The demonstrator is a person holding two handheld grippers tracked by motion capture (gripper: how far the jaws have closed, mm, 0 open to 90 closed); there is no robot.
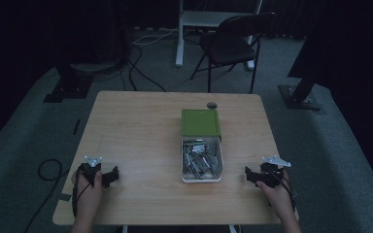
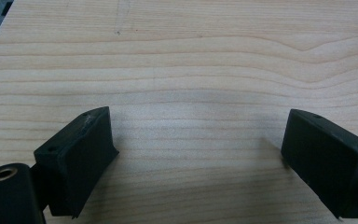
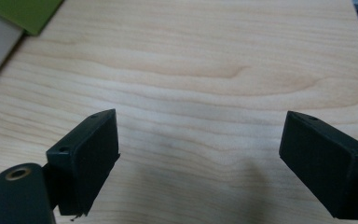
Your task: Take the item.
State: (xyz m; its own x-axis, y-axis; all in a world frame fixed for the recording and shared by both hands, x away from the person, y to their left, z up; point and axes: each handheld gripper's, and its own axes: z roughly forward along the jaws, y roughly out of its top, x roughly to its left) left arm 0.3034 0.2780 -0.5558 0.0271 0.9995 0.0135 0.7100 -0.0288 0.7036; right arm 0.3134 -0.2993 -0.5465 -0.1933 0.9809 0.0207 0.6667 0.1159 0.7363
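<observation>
A white open box [image 1: 201, 179] with several small metal parts inside lies near the middle of the wooden table [image 1: 136, 136]. Its green lid [image 1: 200, 122] lies flat just beyond it, and a corner of the green lid [image 3: 23, 11] appears at the top left of the right gripper view. My left gripper [image 1: 110, 176] rests at the table's front left, held by a hand, jaws wide apart over bare wood. My right gripper [image 1: 250, 175] rests at the front right, also open and empty. Between the left gripper [image 2: 196, 140] jaws and the right gripper [image 3: 198, 140] jaws lies only wood grain.
A small dark round object [image 1: 212, 105] sits near the table's far edge behind the lid. Beyond the table stand a black folding chair [image 1: 233, 43], a white desk leg [image 1: 179, 34], black stand bases and cables on grey carpet [image 1: 29, 126].
</observation>
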